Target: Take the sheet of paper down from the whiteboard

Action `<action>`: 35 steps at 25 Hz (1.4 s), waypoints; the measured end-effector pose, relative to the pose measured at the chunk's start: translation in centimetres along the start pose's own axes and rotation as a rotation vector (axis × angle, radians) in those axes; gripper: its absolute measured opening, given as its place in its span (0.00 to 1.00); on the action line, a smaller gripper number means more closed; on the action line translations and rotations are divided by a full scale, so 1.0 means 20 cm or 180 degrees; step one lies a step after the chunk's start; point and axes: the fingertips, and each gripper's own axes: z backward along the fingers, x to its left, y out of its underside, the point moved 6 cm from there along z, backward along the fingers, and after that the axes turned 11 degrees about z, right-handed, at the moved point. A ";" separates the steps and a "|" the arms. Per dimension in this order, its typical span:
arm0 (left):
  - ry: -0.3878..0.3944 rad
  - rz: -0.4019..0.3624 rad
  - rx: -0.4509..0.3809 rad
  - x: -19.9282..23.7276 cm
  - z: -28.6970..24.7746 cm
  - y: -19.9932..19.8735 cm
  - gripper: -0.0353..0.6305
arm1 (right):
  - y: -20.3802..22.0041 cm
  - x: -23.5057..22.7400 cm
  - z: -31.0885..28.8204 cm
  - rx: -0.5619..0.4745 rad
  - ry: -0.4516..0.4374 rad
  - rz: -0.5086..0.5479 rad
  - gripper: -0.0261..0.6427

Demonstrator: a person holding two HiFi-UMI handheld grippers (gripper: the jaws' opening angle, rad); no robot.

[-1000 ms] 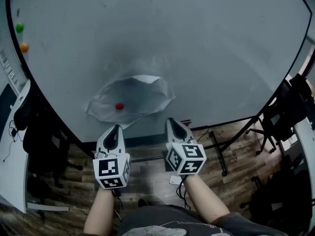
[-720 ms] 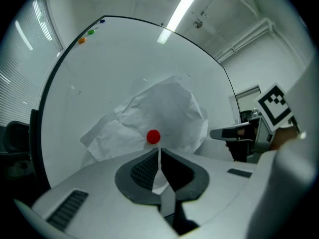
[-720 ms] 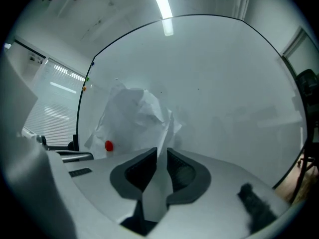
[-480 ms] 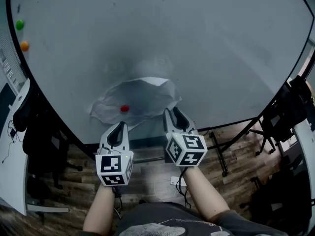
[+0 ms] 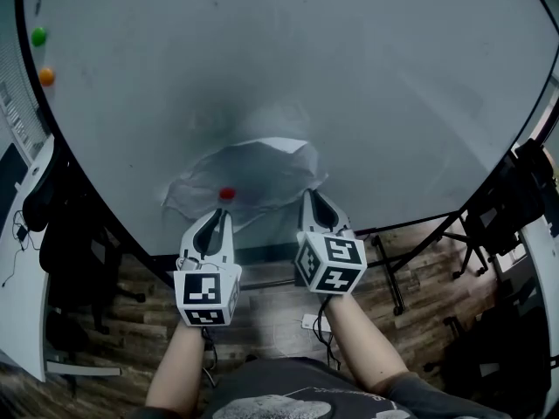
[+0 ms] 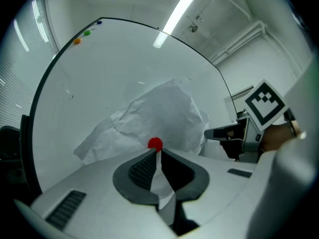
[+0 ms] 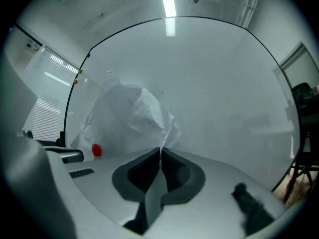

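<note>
**Inspector:** Where is the paper?

**Assistant:** The paper point(image 5: 253, 175) is on the whiteboard point(image 5: 367, 85), low and left of centre. It is crumpled and bulges off the surface. A red magnet point(image 5: 227, 194) sits on its lower part.

**Inspector:** Left gripper?

**Assistant:** The left gripper point(image 6: 157, 152) has its jaws pressed together on the paper's bottom edge, just below the magnet. A strip of the sheet runs back between them.

**Inspector:** Right gripper?

**Assistant:** The right gripper point(image 7: 160, 152) also has its jaws together, pinching the paper's lower right edge. Sheet material shows in the seam between them. The two grippers point at the board side by side and near each other, with the magnet between their tips.

**Inspector:** Anything else on the board?

**Assistant:** A green magnet point(image 5: 38, 36) and an orange magnet point(image 5: 45, 76) sit at the upper left edge, well apart from the paper.
</note>
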 end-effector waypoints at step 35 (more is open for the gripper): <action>-0.0836 -0.0189 -0.0254 0.00 -0.14 0.03 0.24 | 0.03 -0.01 -0.02 0.0040 -0.0269 -0.0001 0.07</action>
